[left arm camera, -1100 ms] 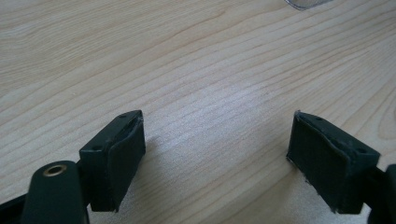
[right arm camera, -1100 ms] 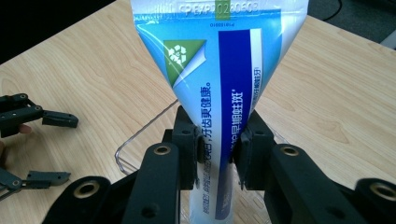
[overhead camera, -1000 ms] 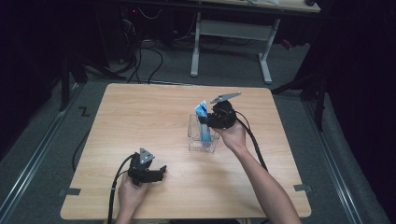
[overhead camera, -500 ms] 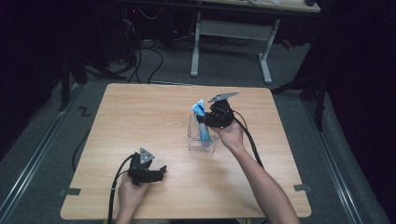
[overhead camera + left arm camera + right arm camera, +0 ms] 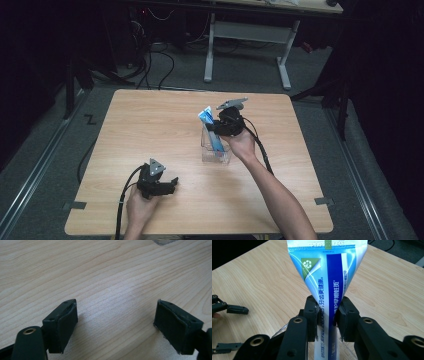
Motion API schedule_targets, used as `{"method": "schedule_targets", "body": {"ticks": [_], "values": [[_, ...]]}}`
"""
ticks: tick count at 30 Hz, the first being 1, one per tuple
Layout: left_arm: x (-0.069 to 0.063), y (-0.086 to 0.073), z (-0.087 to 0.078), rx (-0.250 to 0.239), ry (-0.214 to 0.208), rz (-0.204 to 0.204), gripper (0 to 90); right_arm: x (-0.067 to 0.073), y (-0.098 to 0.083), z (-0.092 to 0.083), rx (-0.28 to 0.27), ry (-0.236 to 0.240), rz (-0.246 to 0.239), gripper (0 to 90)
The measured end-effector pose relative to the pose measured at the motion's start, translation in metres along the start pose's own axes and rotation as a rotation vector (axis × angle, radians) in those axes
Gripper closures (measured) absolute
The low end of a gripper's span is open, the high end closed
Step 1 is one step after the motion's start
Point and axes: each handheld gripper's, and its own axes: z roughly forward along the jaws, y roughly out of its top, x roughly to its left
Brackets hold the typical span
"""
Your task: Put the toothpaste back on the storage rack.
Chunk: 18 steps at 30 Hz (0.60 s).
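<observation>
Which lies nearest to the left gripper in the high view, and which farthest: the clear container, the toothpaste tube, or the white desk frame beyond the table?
1. Clear container, mid-table, to the right of the left gripper.
2. Toothpaste tube, standing in it, clamped by the right gripper.
3. White desk frame, on the floor beyond the table.

A light wooden counter (image 5: 150, 125) stands on grey carpeted floor (image 5: 60, 150). Beyond its far edge stands a white-legged desk (image 5: 247, 45), with black cables (image 5: 150, 60) trailing on the floor to the desk's left. Tape marks (image 5: 74, 205) lie on the floor near the counter's front corners. The surroundings are dark.
</observation>
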Motion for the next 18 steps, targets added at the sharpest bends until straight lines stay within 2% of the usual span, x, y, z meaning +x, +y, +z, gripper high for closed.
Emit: {"method": "schedule_targets", "body": {"ticks": [14,18], "values": [[-0.0001,0.0,0.0,0.0,0.001,-0.001,19.2,0.001,0.0009,0.0016,0.001,0.0,0.01,71.0],[-0.0001,0.0,0.0,0.0,0.001,0.0,19.2,0.0007,0.0013,0.0004,-0.008,-0.001,0.009,66.8]]}}
